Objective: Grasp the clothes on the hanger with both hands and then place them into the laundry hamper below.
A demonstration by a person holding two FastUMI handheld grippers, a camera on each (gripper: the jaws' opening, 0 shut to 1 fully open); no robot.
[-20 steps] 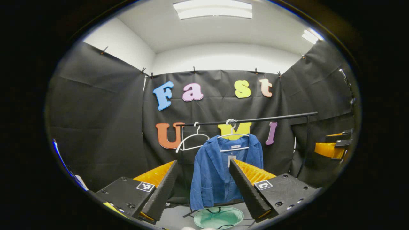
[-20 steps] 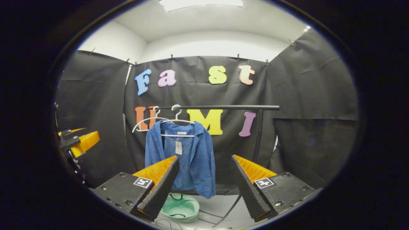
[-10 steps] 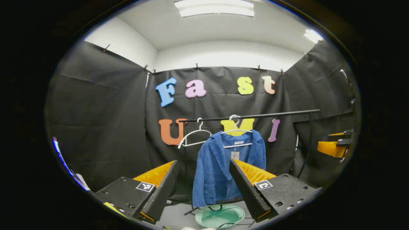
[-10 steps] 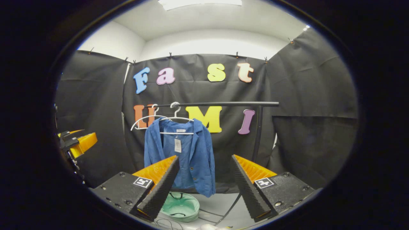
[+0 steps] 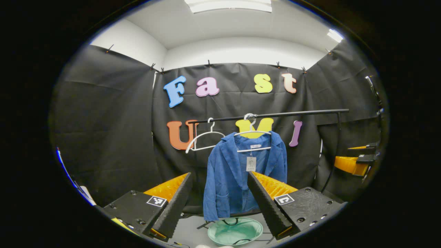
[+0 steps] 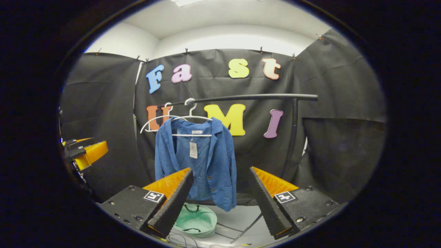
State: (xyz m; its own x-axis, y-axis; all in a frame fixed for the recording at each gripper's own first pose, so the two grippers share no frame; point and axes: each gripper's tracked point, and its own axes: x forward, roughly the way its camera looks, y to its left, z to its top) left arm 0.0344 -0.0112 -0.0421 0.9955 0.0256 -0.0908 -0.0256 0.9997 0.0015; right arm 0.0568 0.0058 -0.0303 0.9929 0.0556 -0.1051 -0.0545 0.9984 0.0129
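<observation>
A blue jacket (image 5: 237, 179) (image 6: 198, 162) hangs on a white hanger (image 5: 252, 132) (image 6: 191, 119) from a black rail (image 5: 275, 114) (image 6: 241, 98). Under it on the floor sits a round mint-green hamper (image 5: 235, 231) (image 6: 195, 220). My left gripper (image 5: 217, 203) is open and well short of the jacket, which shows between its fingers. My right gripper (image 6: 217, 203) is open too, with the jacket's lower hem ahead of its left finger. In the left gripper view the right gripper (image 5: 355, 162) appears at the far right; the left gripper (image 6: 84, 151) sits at the far left of the right gripper view.
A second, bare white hanger (image 5: 203, 139) (image 6: 155, 122) hangs left of the jacket. The rail's upright post (image 6: 292, 137) (image 5: 332, 155) stands to the right, with its legs and a cable on the grey floor (image 6: 237, 220) near the hamper.
Both grippers have come closer to the rack, so the jacket and rail look larger. Both stayed open and empty.
</observation>
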